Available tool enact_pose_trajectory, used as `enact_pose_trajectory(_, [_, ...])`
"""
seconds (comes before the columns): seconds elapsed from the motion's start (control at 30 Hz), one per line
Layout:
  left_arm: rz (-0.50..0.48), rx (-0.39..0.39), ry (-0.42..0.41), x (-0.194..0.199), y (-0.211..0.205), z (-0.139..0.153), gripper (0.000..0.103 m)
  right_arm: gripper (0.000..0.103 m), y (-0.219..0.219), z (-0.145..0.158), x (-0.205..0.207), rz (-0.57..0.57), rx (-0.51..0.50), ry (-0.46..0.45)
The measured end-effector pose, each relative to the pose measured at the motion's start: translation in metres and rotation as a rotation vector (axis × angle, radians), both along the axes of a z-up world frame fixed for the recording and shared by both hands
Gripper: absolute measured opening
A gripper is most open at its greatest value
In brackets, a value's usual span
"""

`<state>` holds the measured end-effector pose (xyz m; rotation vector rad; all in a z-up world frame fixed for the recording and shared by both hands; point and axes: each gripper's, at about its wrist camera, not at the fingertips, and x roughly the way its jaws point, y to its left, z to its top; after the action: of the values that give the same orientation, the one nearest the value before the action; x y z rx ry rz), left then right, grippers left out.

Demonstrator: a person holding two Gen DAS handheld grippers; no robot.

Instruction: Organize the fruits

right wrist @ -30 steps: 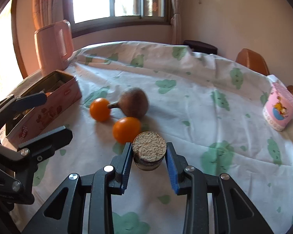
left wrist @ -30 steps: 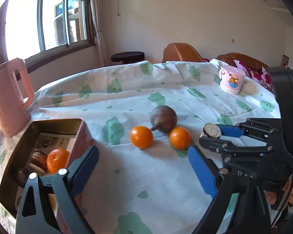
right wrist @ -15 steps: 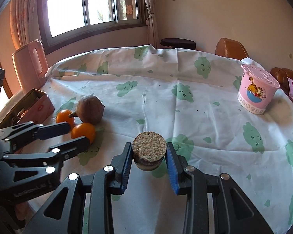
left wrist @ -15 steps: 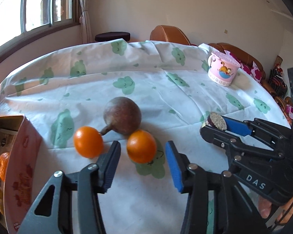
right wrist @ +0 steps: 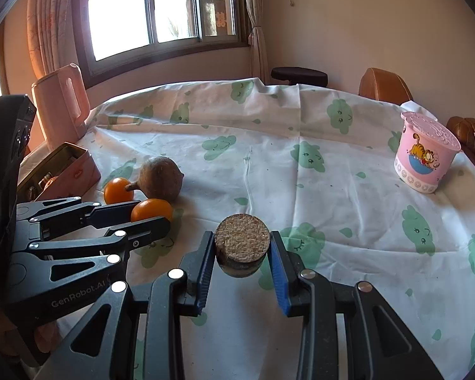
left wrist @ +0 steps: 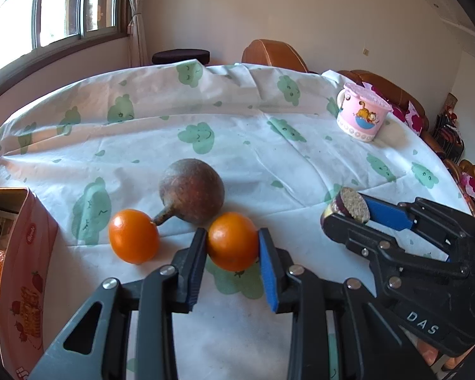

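Orange fruit (left wrist: 231,245) clamped in left gripper (left wrist: 231,264), on table (left wrist: 269,158); right gripper (right wrist: 242,262) holds cut piece (right wrist: 242,240). Step: pickup. Next: lift toward tin (left wrist: 25,253).

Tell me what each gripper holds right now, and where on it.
The left gripper clamps the nearer round orange fruit by its two sides. The right gripper clamps a short, dark-skinned cylindrical piece with a grainy tan cut face by its curved sides.

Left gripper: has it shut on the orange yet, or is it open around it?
Shut on it. In the left wrist view the left gripper has both pads pressed against the sides of the near orange, which sits on the tablecloth.
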<state>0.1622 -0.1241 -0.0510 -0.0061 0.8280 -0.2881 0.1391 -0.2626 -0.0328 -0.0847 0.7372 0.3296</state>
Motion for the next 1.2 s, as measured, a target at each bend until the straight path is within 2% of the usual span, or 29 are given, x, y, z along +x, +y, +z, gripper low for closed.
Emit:
enact_pose_trajectory(0.3, [-0.005, 0.004, -0.062, -0.009, -0.001, 0.008, 0.034, 0.036, 0.005, 0.004, -0.007, 0.018, -0.021, -0.042])
enact_pose_trajectory(1.2, [0.025, 0.031, -0.199, -0.029, -0.002, 0.023, 0.034, 0.036, 0.0, 0.016, -0.023, 0.017, 0.013, -0.14])
